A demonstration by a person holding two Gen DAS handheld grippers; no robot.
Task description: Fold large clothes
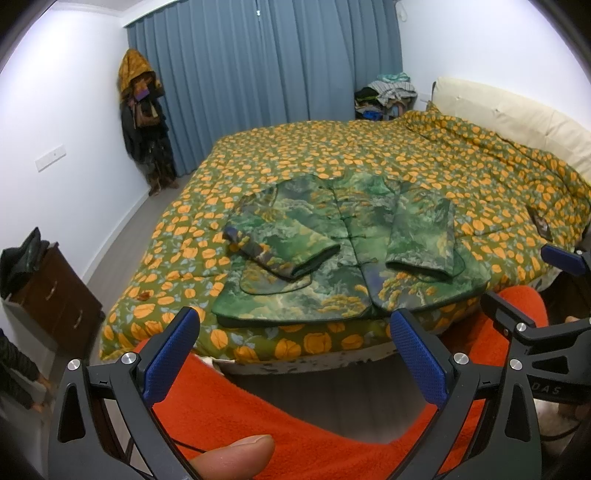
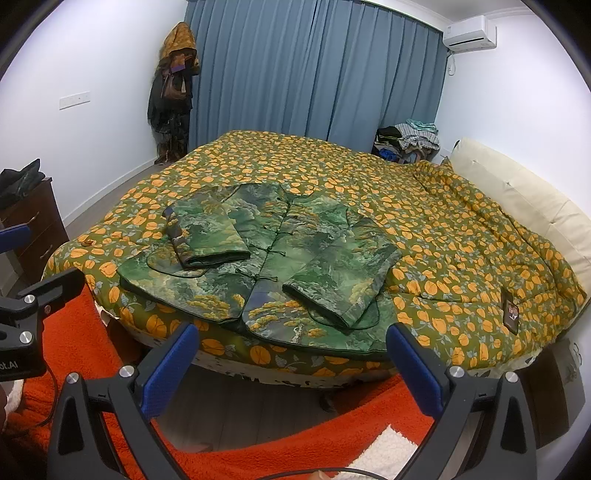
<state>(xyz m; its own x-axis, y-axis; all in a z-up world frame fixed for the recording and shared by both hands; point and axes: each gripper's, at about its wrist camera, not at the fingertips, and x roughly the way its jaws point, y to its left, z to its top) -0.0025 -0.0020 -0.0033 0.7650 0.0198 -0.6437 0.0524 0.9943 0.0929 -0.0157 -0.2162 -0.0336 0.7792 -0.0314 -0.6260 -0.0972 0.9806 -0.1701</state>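
The green landscape-print jacket (image 1: 351, 254) lies flat, front up, on the near edge of the bed (image 1: 480, 173), centre of your left wrist view and slightly left of centre in the right wrist view (image 2: 266, 266). Its front is closed along a row of small knot buttons. Both sleeves are folded in over the chest, cuffs pointing toward you; the left-of-frame sleeve (image 1: 280, 243) lies at a slant, the right-of-frame sleeve (image 1: 424, 236) lies nearly straight. The hem sits just at the mattress edge.

The bed is covered by an olive quilt with an orange flower print, smooth in the middle, rumpled toward the cream headboard (image 1: 517, 114) at the right of frame. A small dark tag-like item (image 2: 511, 314) lies on the quilt at the right; what it is cannot be told.

Your left hand-held gripper (image 1: 295, 354) is spread wide and holds nothing, low in its frame, short of the bed. Your right hand-held gripper (image 2: 291, 358) is likewise spread wide and empty, also short of the hem. A fingertip (image 1: 236, 458) shows at the bottom edge of the left view.

Room: orange fleece fabric (image 1: 229, 402) fills the lower frame beneath both grippers. Blue curtains (image 2: 314, 70) span the far wall. Clothes hang on a stand (image 2: 177, 92) in the upper left corner. A pile of clothes (image 2: 410, 142) sits beside the headboard. A dark wooden drawer unit (image 1: 55, 295) stands at the left edge. An air conditioner (image 2: 469, 31) is mounted at the upper right.
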